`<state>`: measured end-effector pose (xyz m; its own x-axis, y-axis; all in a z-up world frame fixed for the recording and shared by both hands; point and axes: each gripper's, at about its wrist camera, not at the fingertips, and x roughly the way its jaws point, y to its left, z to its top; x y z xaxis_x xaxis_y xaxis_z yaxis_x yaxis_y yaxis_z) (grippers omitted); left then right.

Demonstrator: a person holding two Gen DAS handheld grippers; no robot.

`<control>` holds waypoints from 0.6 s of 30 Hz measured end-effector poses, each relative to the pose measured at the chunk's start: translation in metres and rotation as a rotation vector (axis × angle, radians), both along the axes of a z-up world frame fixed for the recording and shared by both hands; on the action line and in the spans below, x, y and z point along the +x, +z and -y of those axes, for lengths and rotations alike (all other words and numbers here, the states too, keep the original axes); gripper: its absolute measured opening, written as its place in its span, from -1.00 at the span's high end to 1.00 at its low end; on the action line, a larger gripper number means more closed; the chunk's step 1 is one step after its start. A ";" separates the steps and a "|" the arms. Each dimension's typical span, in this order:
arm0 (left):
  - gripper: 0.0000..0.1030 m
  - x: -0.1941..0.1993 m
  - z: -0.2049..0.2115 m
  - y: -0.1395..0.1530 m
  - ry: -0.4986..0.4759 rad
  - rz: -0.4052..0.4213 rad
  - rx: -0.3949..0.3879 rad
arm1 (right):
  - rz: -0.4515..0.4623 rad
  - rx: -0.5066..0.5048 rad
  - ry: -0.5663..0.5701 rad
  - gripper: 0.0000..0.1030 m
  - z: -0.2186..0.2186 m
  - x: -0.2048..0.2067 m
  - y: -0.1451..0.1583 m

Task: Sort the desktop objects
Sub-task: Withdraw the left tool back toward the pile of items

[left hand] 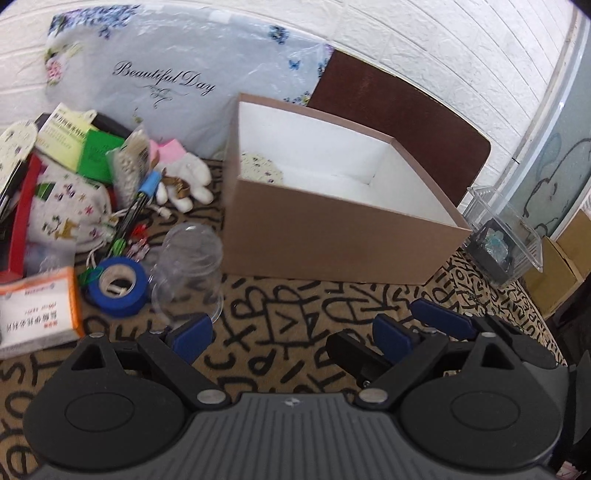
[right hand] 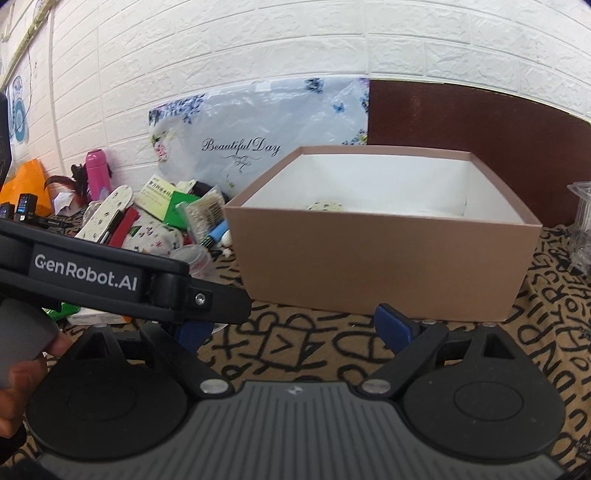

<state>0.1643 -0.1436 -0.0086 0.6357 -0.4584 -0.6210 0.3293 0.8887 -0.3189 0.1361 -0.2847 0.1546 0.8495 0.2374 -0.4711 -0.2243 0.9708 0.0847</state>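
Nearest the left wrist camera, the left claw is held wide open above the letter-patterned cloth that covers the bench, with nothing between its blue pads. Just to its right, the tips of the right claw are seen. In the right wrist view the right claw is likewise spread wide and empty, and its left finger is partly hidden by the black body of the other gripper, which is gripped by a hand at the lower left.

Just beyond the left claw's left pad, a clear plastic jar lies on its side, touching a roll of blue tape. An orange-and-white box sits beside the tape. Farther left, a heap of small things is piled: a printed fabric pouch, a white plush toy, a green card and some pens.

At mid distance, a brown cardboard box with a white lining stands open; a speckled piece, possibly fabric, is seen in its far left corner. A clear plastic container stands right of the box. Behind everything, a floral plastic bag and a dark brown board are propped against the white brick wall.
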 end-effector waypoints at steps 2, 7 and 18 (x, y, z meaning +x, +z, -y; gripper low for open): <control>-0.87 -0.003 -0.007 -0.002 0.011 -0.011 -0.004 | -0.010 0.000 0.013 -0.78 -0.006 -0.003 -0.002; -0.87 -0.017 -0.031 -0.010 0.042 -0.022 -0.008 | -0.038 0.000 0.059 -0.78 -0.025 -0.009 -0.007; -0.87 -0.057 -0.133 -0.032 0.221 -0.044 -0.019 | -0.105 -0.017 0.294 -0.78 -0.103 -0.019 -0.023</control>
<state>0.1074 -0.0105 -0.0408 0.6944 -0.3227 -0.6432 0.1122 0.9314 -0.3462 0.1174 -0.1817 0.1315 0.6924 0.4566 -0.5587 -0.4864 0.8673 0.1061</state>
